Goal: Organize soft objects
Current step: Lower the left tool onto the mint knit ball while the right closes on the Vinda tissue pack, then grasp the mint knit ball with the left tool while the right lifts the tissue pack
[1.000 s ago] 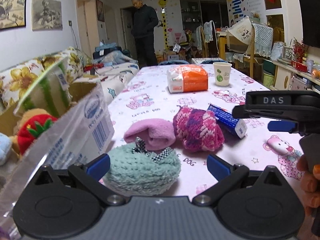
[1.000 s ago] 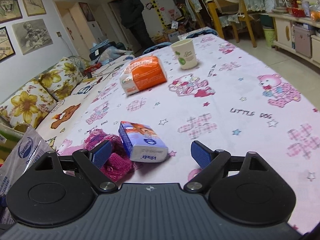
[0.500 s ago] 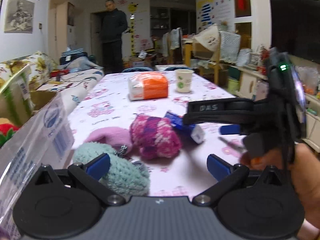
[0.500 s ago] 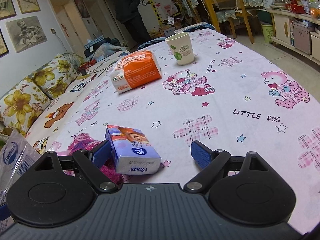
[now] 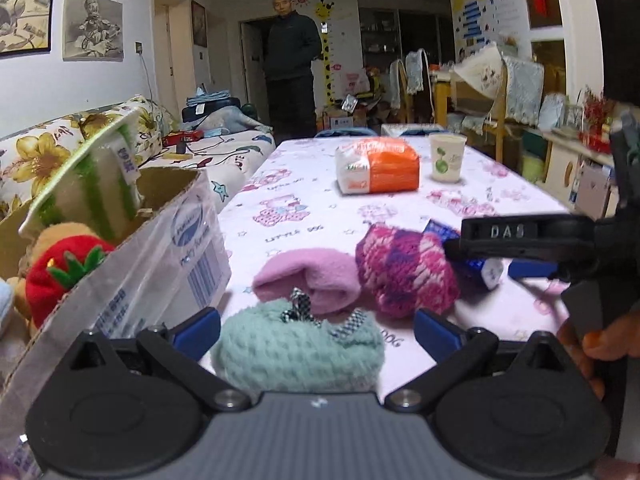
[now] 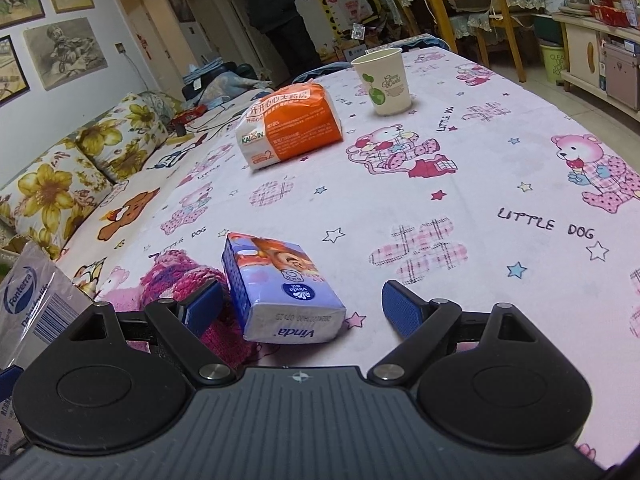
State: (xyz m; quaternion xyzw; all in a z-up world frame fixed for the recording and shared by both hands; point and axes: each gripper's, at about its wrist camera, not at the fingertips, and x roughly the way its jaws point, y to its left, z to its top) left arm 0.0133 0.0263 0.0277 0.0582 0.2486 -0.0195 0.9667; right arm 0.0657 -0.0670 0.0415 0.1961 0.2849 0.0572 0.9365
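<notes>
Left gripper [image 5: 316, 330] wide open, straddling the mint-green knitted hat [image 5: 298, 354] beside the cardboard box [image 5: 160, 240]. Close low around the middle. Right gripper [image 6: 302, 304] open over the blue tissue pack [image 6: 282, 292].

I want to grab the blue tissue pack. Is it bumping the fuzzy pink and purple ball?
Touching. In the right wrist view, the tissue pack has its left side pressed against the pink and purple ball, with no tablecloth showing between them.

Cartoon-print table [image 6: 500, 168]: knit bundles [image 5: 298, 354], tissue pack [image 6: 282, 288] near the front edge, orange packet [image 6: 290, 124] and paper cup [image 6: 382, 80] toward the far end.
</notes>
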